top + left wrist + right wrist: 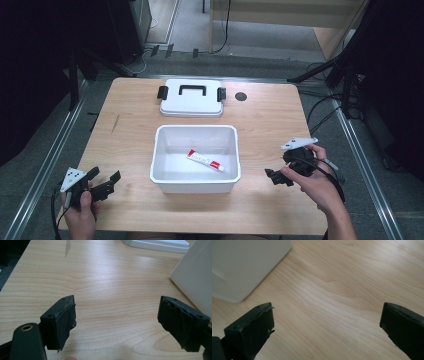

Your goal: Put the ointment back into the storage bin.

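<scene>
Nearest to the camera, at the left, the left gripper rests low on the table, its jaws spread wide and holding nothing. To its right stands the white bin, open at the top, and the toothpaste tube lies flat on its floor, a little right of the middle, slanting from upper left to lower right. The tube is white with red print and a small cap at its upper-left end. Behind the bin, the white lid with a black handle and two black clips lies on the table. At the right, the right gripper hovers just beside the bin, jaws also wide apart and empty.

The step in hand seems to be closing the bin. To do it well, I think each gripper should take one short end of the lid, lift it level, and lower it squarely on the rim before pressing the clips.
</scene>
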A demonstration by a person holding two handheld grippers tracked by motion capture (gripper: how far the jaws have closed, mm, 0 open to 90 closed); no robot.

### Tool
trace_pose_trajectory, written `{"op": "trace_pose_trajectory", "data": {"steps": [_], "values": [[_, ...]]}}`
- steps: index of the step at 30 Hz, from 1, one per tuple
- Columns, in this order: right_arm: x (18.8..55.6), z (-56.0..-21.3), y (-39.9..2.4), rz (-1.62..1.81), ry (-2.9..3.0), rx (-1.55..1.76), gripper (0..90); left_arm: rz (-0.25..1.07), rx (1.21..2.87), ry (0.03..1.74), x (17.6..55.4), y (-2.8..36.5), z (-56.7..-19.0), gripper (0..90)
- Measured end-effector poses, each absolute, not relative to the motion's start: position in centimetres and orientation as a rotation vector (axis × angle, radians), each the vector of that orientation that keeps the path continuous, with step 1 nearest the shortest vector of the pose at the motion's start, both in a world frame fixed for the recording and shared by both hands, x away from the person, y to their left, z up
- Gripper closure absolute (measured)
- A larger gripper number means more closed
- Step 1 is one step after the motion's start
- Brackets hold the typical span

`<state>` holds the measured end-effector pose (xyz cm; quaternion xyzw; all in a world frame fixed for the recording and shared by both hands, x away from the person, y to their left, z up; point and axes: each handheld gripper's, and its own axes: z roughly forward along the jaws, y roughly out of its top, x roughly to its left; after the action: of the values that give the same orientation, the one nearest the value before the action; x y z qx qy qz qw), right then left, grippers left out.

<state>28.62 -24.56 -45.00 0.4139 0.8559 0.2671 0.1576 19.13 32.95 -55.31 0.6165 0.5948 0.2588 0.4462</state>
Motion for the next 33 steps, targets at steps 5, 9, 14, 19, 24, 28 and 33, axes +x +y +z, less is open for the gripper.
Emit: {"op": "trace_pose_trajectory", "data": {"steps": [5,9,14,19,24,28,33], "values": [[27.4,-46.6,-27.1,0.851,2.334,1.250,0.0,0.645,1.526,1.473,19.1,32.9,-55.3,15.8],[26.6,-47.8,-28.7,0.888,2.265,1.284,0.0,0.645,1.526,1.473,19.1,32.9,-55.3,15.8],[25.9,-49.2,-30.1,0.911,2.218,1.323,0.0,0.646,1.527,1.475,19.1,32.9,-55.3,15.8],[24.9,-51.1,-32.2,0.948,2.118,1.388,0.0,0.652,1.528,1.471,19.1,32.9,-55.3,15.8],[24.0,-52.3,-33.6,0.987,2.026,1.420,0.0,0.656,1.530,1.471,19.1,32.8,-55.3,15.8],[23.3,-53.0,-34.5,1.016,1.983,1.428,0.0,0.656,1.531,1.470,19.0,32.8,-55.3,15.8],[22.6,-53.6,-35.3,1.058,1.923,1.441,0.2,0.659,1.532,1.470,19.0,32.8,-55.3,15.8]]}}
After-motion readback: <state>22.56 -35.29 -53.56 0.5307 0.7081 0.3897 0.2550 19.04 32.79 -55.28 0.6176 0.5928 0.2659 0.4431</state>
